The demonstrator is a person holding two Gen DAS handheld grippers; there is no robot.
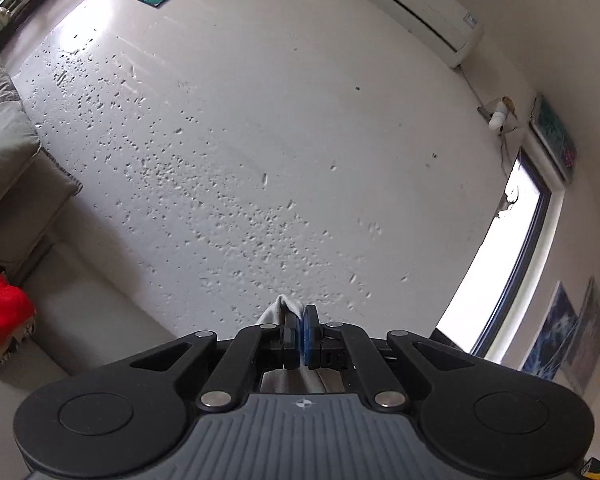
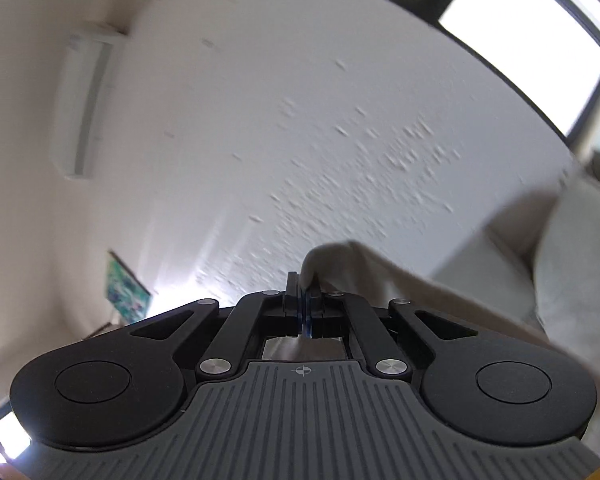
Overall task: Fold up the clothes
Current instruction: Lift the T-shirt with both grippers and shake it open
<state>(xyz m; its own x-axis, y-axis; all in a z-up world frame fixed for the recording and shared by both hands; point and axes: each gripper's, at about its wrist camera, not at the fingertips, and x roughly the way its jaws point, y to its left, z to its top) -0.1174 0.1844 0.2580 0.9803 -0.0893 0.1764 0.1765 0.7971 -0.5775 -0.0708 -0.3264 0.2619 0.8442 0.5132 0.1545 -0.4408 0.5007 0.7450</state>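
A pitted white wall (image 1: 280, 140) fills most of both views, with a sofa (image 1: 28, 216) low at the left of the left view and again at the right of the right one. An air conditioner (image 1: 404, 4) hangs high on the wall, near a bright window (image 1: 496, 272) whose frame is cut off at the edge. The cloth (image 2: 364, 276), pale beige and soft, is pinched at one point by each tool: in the right view it rises as a rounded fold above the pads and drapes down to the right, blurred, with its lower part running out of frame. In the left view only a small pale tuft (image 1: 284, 308) shows above the pads, and a strip below them; the rest is hidden behind the tool body. The left gripper (image 1: 302, 338) is clenched on that tuft, the right gripper (image 2: 305, 308) likewise clamped on the fold. A red garment (image 1: 0, 308) lies on the sofa, cut off at the left edge. Open air lies ahead of both tools.
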